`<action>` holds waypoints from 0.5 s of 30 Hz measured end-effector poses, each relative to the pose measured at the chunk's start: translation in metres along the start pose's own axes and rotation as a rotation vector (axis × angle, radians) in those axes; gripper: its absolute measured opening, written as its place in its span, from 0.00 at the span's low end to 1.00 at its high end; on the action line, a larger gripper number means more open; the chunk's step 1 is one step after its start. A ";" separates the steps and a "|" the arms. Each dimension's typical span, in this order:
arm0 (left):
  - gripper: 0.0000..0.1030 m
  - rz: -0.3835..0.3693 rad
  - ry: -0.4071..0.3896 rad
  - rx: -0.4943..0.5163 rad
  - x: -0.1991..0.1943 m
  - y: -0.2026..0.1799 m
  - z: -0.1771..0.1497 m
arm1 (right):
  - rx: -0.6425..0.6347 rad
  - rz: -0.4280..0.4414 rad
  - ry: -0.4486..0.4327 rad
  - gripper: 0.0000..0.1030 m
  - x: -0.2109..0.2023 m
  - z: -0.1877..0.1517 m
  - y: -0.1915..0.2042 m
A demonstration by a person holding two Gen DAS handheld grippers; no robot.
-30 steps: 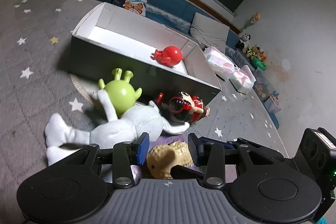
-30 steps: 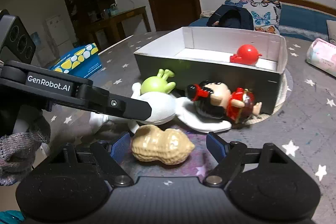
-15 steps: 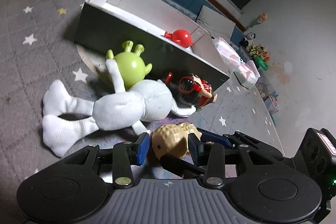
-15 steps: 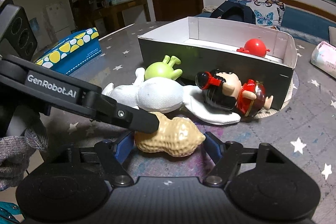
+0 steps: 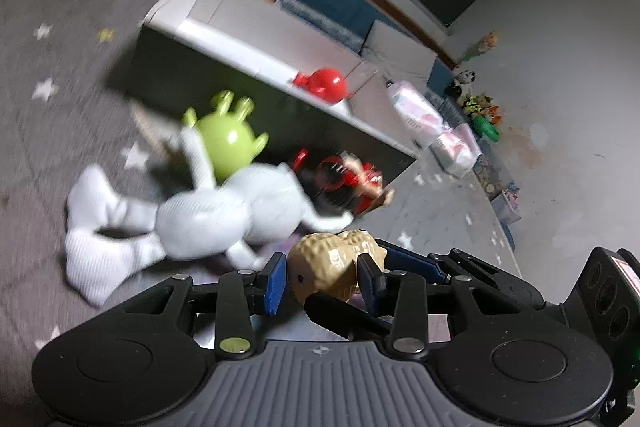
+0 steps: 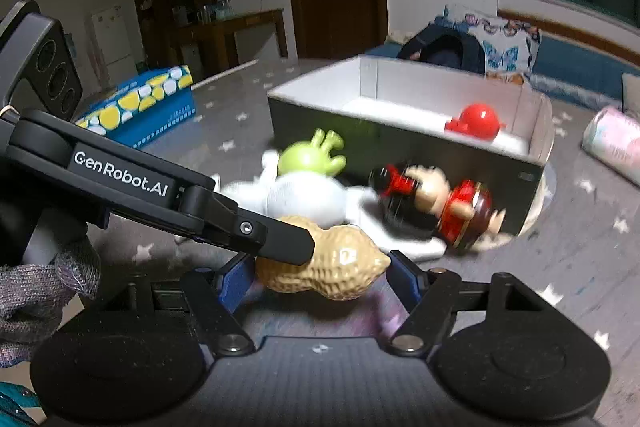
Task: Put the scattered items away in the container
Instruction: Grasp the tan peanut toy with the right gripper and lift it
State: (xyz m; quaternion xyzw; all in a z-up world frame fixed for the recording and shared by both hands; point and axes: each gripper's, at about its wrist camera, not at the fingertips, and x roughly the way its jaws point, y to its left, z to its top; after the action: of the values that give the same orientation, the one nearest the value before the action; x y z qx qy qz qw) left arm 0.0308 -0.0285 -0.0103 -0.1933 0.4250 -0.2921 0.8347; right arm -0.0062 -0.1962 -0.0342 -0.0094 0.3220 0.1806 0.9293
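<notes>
left wrist view
my left claw (image 5: pixel 322 277): closing in on the peanut toy (image 5: pixel 334 263); both blue pads are sitting against its sides, so I'm gripping it
peanut toy: sitting low between my fingers, just in front of the white plush doll (image 5: pixel 208 211)
plush doll: lying on the grey star-print cloth (image 5: pixel 52 75), green head (image 5: pixel 230 141) pointing toward the box (image 5: pixel 256 67)
red-and-black figure (image 5: pixel 352 179): lying beside the doll, close to the box's near wall; blurred, so I'm not reading detail
red ball toy (image 5: pixel 324 89): resting inside the box, near the right end
box: open top, white inside, dark outside wall facing me
right claw arm: showing as a dark bar at lower right, its tip near the peanut

right wrist view
my right claw (image 6: pixel 320 275): jaws standing wide, the peanut toy (image 6: pixel 340 267) lying between them; contact with my pads is something I cannot tell here
left claw finger (image 6: pixel 276 241): reaching in from the left and pressing on the peanut's left end
plush doll (image 6: pixel 304 195): lying just behind the peanut
figure (image 6: pixel 444 203): lying on the doll's arm, touching or nearly touching the box (image 6: pixel 320 115) wall
red ball toy (image 6: pixel 478 123): sitting in the box by its right wall
blue patterned carton (image 6: pixel 144 107): standing well to the left on the cloth
pink pack (image 6: pixel 612 143): lying to the right of the box
</notes>
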 end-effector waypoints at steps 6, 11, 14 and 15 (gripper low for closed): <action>0.40 -0.013 -0.042 0.062 -0.003 -0.020 0.025 | -0.020 -0.020 -0.057 0.71 -0.012 0.023 -0.010; 0.40 -0.030 -0.076 0.089 0.000 -0.033 0.056 | -0.032 -0.036 -0.100 0.71 -0.013 0.051 -0.023; 0.40 -0.035 -0.087 0.088 0.007 -0.035 0.080 | -0.032 -0.039 -0.115 0.71 -0.006 0.073 -0.035; 0.40 -0.034 -0.088 0.084 0.011 -0.034 0.089 | -0.030 -0.039 -0.115 0.71 -0.002 0.081 -0.040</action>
State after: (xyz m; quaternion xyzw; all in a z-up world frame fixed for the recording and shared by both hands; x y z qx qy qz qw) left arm 0.0982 -0.0545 0.0533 -0.1779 0.3720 -0.3150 0.8548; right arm 0.0540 -0.2233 0.0269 -0.0192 0.2650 0.1675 0.9494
